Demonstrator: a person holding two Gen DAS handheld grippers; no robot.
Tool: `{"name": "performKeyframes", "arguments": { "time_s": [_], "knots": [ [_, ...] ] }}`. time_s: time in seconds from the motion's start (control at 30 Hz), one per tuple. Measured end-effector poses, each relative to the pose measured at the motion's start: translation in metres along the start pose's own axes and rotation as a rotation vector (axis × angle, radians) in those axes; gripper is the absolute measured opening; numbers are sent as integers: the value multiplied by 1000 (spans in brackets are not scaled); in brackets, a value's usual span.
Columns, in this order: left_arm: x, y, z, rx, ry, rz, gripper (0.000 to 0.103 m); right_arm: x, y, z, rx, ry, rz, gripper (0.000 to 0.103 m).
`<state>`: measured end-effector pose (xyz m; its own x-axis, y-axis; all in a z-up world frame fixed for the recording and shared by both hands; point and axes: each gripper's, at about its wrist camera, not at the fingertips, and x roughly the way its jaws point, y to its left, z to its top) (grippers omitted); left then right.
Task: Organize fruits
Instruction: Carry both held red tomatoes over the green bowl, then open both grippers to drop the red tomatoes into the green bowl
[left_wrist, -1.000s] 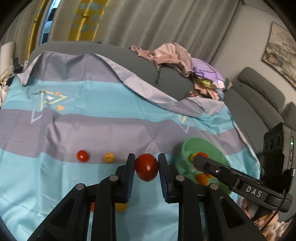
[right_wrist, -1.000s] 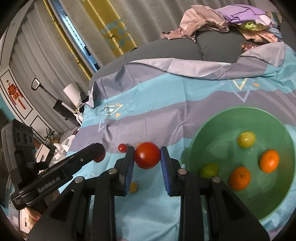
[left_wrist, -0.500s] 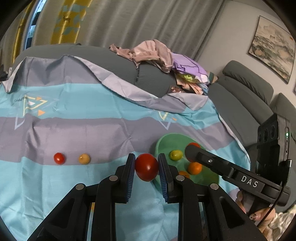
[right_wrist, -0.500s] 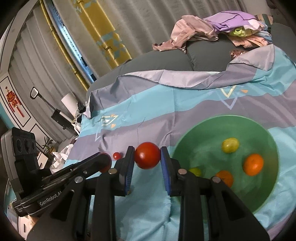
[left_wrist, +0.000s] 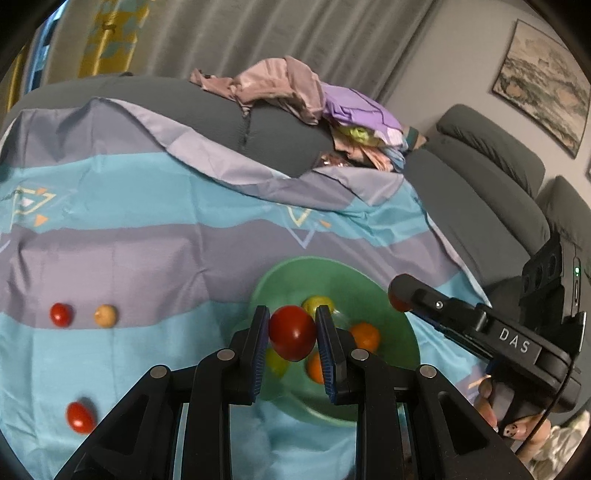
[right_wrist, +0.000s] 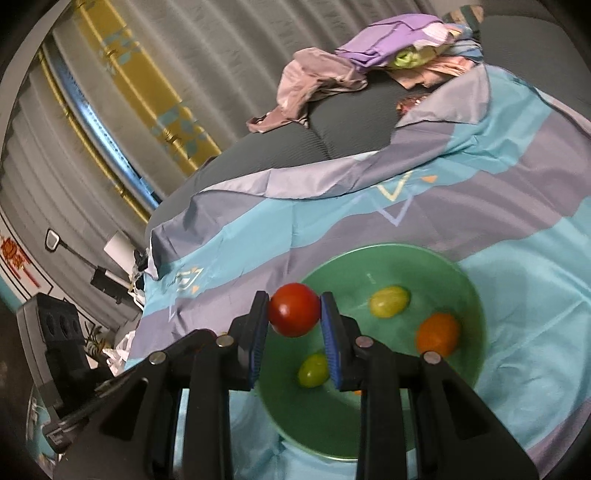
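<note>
Red tomatoes: one (left_wrist: 291, 332) is clamped between the left gripper's (left_wrist: 291, 334) blue pads; another (right_wrist: 293, 309) is clamped in the right gripper (right_wrist: 294, 314).
Change: half a second ago the left tomato hung beside the green bowl's (left_wrist: 275, 280) near-left rim; now it hangs over the bowl's inside. The right tomato has also shifted from outside the rim to over the bowl's (right_wrist: 469, 280) left rim.
Left gripper pose: fingers point forward and down over the bowl.
Right gripper pose: seen from the left view, it reaches in from the right, its tip at the bowl's right rim.
In the bowl: two yellow-green fruits (right_wrist: 389, 301) and two orange ones (right_wrist: 437, 334).
On the striped cloth (left_wrist: 147, 254): a red cherry tomato (left_wrist: 60, 314) and a yellow one (left_wrist: 105, 316) side by side at the left, another red one (left_wrist: 79, 417) near the front-left edge.
</note>
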<state>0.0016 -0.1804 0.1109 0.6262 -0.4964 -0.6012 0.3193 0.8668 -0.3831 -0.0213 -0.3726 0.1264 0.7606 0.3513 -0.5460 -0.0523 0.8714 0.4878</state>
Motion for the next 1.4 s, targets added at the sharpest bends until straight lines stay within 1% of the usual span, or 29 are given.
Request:
{"name": "performKeyframes", "arguments": {
  "time_s": [0.07,0.17,0.37,0.53,0.77,1.03,1.4],
  "knots": [
    [6,-7,-2,13,6,3,25,-1,-8,1,15,-2,-20,29],
    [14,-13,-2,16,32,-16,25,-2,-13,2,20,-3,-46,29],
    [26,-20,-2,27,59,-21,25,2,-20,6,25,4,-61,29],
    [37,-25,-6,37,84,-12,25,4,-26,7,22,19,-81,29],
    [50,-27,-9,21,119,-19,25,8,-31,6,19,40,-108,29],
    [60,-31,-12,33,150,-23,25,14,-33,6,12,63,-138,30],
    [69,-30,-14,29,169,-10,25,22,-35,4,9,93,-178,30]
  ]
}}
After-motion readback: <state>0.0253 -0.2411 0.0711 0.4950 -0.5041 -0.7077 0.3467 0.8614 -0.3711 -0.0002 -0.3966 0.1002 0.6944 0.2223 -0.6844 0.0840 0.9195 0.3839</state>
